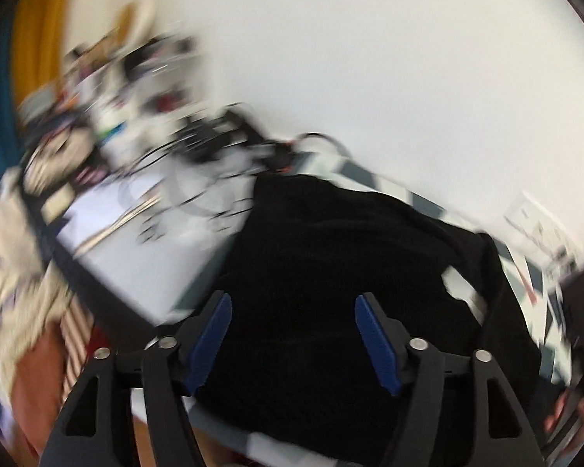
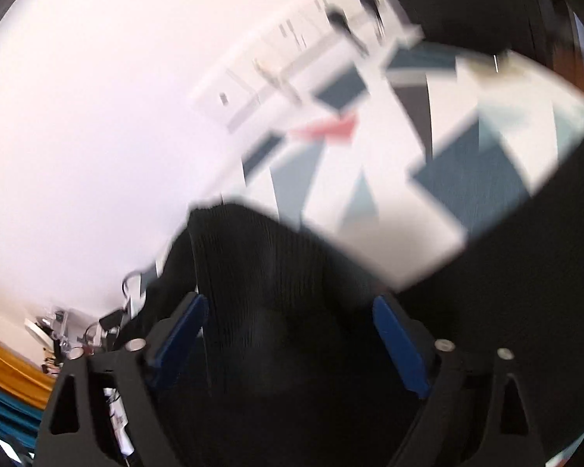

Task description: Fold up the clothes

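Both your grippers, left gripper [image 1: 292,334] and right gripper [image 2: 290,336], hang wide apart, holding nothing, low in frame. Just beyond them the black ribbed knit garment [image 1: 331,257] lies bunched mid-frame on the grey-and-white patterned counter [image 2: 370,179], nearer your right.

The garment [image 1: 331,272] lies on the cloth [image 1: 525,272] that covers the bench, directly ahead of the left gripper [image 1: 292,334], whose jaws stand apart above it. To the garment's left lie sheets of paper [image 1: 136,241], and behind those a clutter of cables [image 1: 198,144]. A wall [image 1: 370,58] stands behind the bench. In the right wrist view the garment [image 2: 272,292] lies before the right gripper [image 2: 288,334], its jaws apart, with the cloth [image 2: 370,179] beyond it.
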`<state>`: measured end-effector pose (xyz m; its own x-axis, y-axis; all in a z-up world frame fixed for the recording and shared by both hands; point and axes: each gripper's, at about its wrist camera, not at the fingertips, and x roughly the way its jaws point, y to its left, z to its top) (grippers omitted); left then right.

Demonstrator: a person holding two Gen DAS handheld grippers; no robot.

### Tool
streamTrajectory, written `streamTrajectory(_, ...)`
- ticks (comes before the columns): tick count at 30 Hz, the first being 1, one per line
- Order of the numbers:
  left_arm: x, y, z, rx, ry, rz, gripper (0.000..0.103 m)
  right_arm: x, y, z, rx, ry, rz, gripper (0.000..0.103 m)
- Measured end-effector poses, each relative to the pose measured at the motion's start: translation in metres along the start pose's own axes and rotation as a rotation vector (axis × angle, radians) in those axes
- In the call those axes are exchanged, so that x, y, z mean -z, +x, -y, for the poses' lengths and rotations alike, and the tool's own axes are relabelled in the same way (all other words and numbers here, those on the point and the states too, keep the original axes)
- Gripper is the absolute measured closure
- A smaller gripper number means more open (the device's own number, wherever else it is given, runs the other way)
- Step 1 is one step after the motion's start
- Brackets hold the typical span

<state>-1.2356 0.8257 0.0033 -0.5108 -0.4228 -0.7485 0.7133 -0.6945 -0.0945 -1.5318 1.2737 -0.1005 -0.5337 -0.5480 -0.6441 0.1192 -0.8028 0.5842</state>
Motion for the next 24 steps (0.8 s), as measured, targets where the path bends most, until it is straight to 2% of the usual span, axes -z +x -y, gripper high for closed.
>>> streamTrajectory(3, 0.000, 0.030, 0.047, 0.026, 0.160, -0.067, 0.027, -0.012, 0.006, -0.017, 0.075, -0.187, 0.028, 0.000)
streamTrajectory(5, 0.005, 0.053, 0.068, 0.033, 0.225, -0.132, 0.027, -0.004, 0.023, -0.029, 0.075, -0.283, -0.022, 0.000)
streamTrajectory(10, 0.020, 0.095, 0.082, 0.029, 0.278, -0.234, 0.027, 0.059, 0.072, -0.074, 0.006, -0.497, -0.199, 0.000)
streamTrajectory(12, 0.021, 0.111, 0.078, 0.030, 0.292, -0.255, 0.027, 0.087, 0.084, -0.099, -0.026, -0.594, -0.238, 0.000)
streamTrajectory(15, 0.016, 0.136, 0.067, 0.030, 0.305, -0.287, 0.027, 0.116, 0.094, -0.114, -0.016, -0.678, -0.265, 0.001)
streamTrajectory(20, 0.012, 0.158, 0.042, 0.046, 0.312, -0.307, 0.027, 0.140, 0.126, -0.133, 0.048, -0.728, -0.314, 0.001)
streamTrajectory(22, 0.014, 0.168, 0.033, 0.058, 0.297, -0.326, 0.027, 0.126, 0.123, -0.130, 0.068, -0.680, -0.290, 0.002)
streamTrajectory(23, 0.015, 0.173, 0.028, 0.062, 0.288, -0.340, 0.027, 0.118, 0.121, -0.128, 0.077, -0.651, -0.276, 0.006)
streamTrajectory(24, 0.016, 0.179, 0.024, 0.064, 0.280, -0.354, 0.027, 0.110, 0.118, -0.125, 0.086, -0.623, -0.262, 0.015)
